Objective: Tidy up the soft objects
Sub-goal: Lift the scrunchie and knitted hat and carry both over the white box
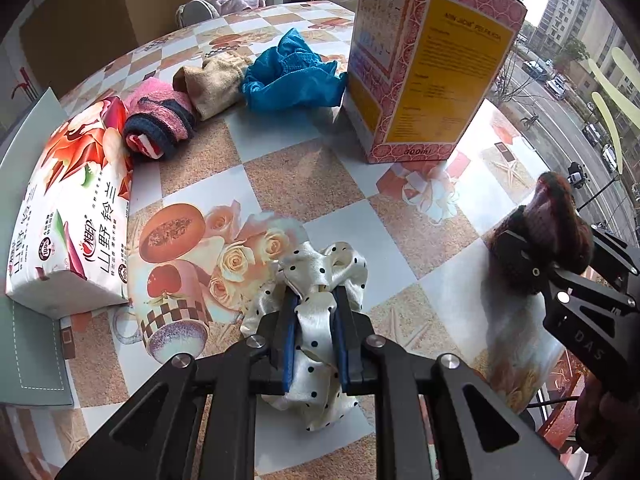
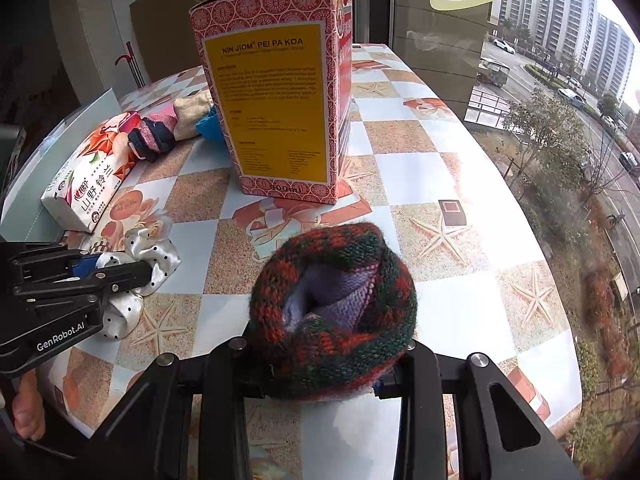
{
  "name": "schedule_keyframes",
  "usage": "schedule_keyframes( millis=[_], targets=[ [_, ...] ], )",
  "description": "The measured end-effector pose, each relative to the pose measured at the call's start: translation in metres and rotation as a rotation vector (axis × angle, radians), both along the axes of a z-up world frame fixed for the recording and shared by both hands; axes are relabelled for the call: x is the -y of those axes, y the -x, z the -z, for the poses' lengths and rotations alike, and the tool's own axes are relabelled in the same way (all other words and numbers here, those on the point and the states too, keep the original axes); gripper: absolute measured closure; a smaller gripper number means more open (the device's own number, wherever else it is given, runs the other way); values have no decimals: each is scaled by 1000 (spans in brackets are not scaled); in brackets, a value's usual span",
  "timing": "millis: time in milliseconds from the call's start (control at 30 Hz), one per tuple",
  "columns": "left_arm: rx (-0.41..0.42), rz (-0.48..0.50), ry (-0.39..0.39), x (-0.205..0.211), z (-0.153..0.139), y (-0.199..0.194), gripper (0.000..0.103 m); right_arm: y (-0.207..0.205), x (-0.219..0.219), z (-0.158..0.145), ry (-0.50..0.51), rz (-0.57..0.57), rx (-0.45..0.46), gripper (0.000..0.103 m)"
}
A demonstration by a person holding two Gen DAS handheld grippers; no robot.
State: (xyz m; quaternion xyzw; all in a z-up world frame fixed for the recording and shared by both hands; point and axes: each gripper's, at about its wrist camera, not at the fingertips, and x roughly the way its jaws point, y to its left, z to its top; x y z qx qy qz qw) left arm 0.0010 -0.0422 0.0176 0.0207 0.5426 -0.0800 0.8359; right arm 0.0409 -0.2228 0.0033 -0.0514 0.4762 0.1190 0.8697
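Tongs (image 1: 314,312) down-tilted, clamping scrunchie (image 1: 320,280)

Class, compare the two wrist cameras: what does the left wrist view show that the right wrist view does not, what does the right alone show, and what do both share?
Only the left wrist view shows the blue cloth spread out in full, and a pale bundle under a hook beyond the table.

Only the right wrist view shows the lilac lining inside the knitted roll, and the starfish prints on the tablecloth.

Both show the patterned box, the tissue pack, the left gripper shut on the dotted scrunchie, and the right gripper shut on the knitted roll.
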Motion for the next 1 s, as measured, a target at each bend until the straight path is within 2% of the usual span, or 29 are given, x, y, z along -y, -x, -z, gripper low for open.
schedule_keyframes(
  millis=[400,467,533,667,733,900,1000],
  targets=[
    [-5,7,-32,11,-3,-1,85,-5,5,-2,-26,21,-16,68],
    [-6,29,-1,16,-11,0,85,-7,9,-6,-29,30,-11,68],
    [22,81,38,26,-26,5,85,-10,15,-11,-29,42,3,68],
    [108,204,7,60,-63,13,85,-20,37,-27,-64,109,25,68],
    [143,241,18,73,-84,9,85,-25,48,-39,-77,141,45,68],
    [219,252,61,87,-137,-26,85,-45,68,-80,-100,181,136,68],
    [252,223,66,86,-160,-52,85,-61,73,-108,-134,195,193,68]
  ],
)
